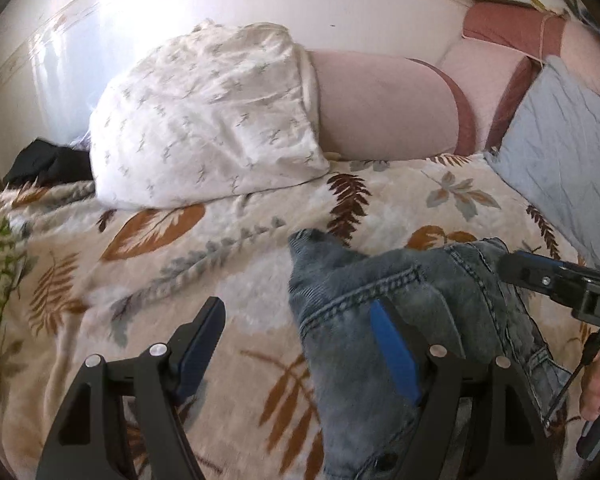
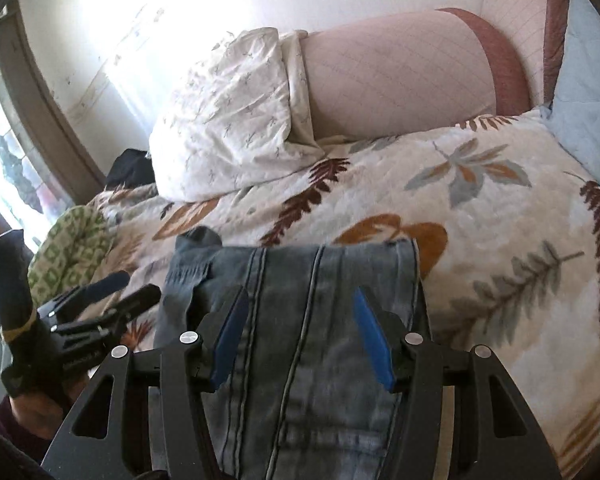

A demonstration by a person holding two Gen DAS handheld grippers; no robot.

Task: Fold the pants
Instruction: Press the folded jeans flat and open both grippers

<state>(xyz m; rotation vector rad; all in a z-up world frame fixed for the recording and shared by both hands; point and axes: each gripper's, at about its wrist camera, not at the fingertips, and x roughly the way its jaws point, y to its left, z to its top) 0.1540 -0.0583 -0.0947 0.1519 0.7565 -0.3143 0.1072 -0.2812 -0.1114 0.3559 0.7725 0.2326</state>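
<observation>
The pants (image 2: pixel 300 320), faded blue denim with dark double seams, lie bunched on the leaf-print blanket (image 2: pixel 480 208) near the front edge of the bed, their far edge forming a roughly straight fold line in the right wrist view. The right gripper (image 2: pixel 300 328) stands with its blue-padded fingers (image 2: pixel 370 340) spread wide over the denim, one to either side of the seams; whether the pads touch the cloth cannot be determined from this angle. The left gripper (image 1: pixel 296 348) is likewise spread wide: its right finger (image 1: pixel 392 356) lies over the left edge of the pants, its left finger above bare blanket. In the left wrist view the right gripper enters from the right edge, over the denim. Behind the work area a white patterned pillow (image 1: pixel 204 120) leans against a pink cushion (image 1: pixel 380 104); a pale blue quilted cushion (image 1: pixel 560 140) sits at the right.
</observation>
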